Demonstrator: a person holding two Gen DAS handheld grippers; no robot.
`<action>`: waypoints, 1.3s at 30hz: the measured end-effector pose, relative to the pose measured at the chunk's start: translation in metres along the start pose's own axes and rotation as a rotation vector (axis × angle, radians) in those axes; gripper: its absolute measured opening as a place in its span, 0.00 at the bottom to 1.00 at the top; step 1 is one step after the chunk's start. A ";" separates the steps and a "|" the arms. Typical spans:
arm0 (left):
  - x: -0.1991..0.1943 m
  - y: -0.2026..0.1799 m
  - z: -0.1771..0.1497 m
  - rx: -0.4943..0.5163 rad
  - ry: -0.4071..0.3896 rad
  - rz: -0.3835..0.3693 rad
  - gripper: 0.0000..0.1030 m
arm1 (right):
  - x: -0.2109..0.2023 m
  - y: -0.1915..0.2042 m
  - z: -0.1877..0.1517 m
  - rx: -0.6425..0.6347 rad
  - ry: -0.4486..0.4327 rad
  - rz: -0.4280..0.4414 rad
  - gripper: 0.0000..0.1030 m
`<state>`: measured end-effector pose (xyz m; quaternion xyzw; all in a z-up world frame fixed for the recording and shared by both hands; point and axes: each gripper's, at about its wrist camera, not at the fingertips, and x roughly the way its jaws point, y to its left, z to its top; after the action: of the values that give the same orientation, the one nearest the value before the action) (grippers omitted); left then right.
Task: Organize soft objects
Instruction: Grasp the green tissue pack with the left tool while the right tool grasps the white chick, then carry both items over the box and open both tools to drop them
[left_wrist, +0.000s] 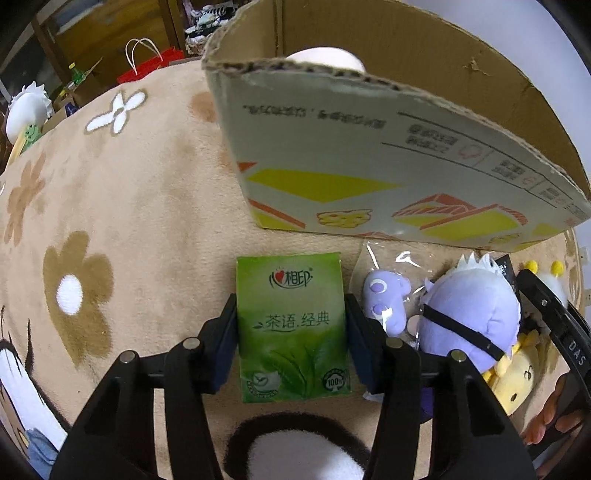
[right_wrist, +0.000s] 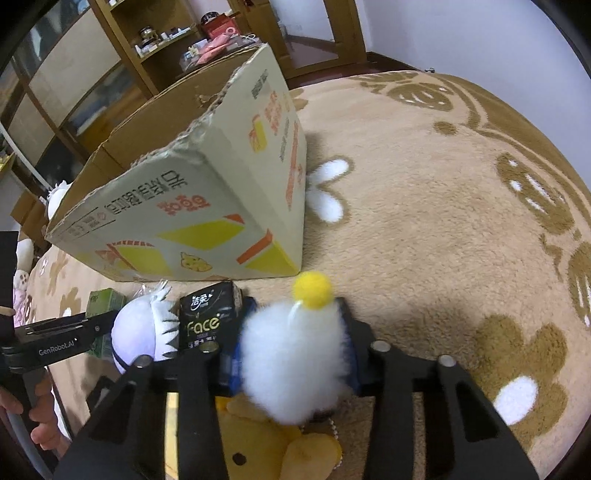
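Note:
My left gripper is shut on a green tissue pack and holds it over the beige carpet, just in front of the open cardboard box. My right gripper is shut on a white fluffy toy with a yellow pompom. Beside the tissue pack lie a small purple plush in a clear bag, a lilac round plush with a black strap and a yellow plush. A black tissue pack lies left of the white toy.
The cardboard box stands tilted on the flowered carpet, with a pale round thing inside. Shelves and cabinets stand behind it. A red paper bag and other plush toys lie at the far left.

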<state>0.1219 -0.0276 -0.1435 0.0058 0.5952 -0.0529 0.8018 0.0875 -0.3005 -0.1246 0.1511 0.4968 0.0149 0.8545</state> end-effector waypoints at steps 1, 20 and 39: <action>-0.001 -0.001 0.000 0.006 -0.006 0.002 0.50 | 0.000 0.000 0.000 -0.003 -0.001 0.001 0.29; -0.051 0.003 -0.021 0.022 -0.175 0.051 0.50 | -0.027 0.010 0.003 -0.048 -0.119 0.042 0.09; -0.130 -0.002 -0.034 0.080 -0.532 0.052 0.50 | -0.110 0.041 0.009 -0.169 -0.428 0.116 0.09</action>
<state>0.0520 -0.0168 -0.0288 0.0387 0.3609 -0.0555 0.9302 0.0452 -0.2828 -0.0162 0.1071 0.2919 0.0730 0.9476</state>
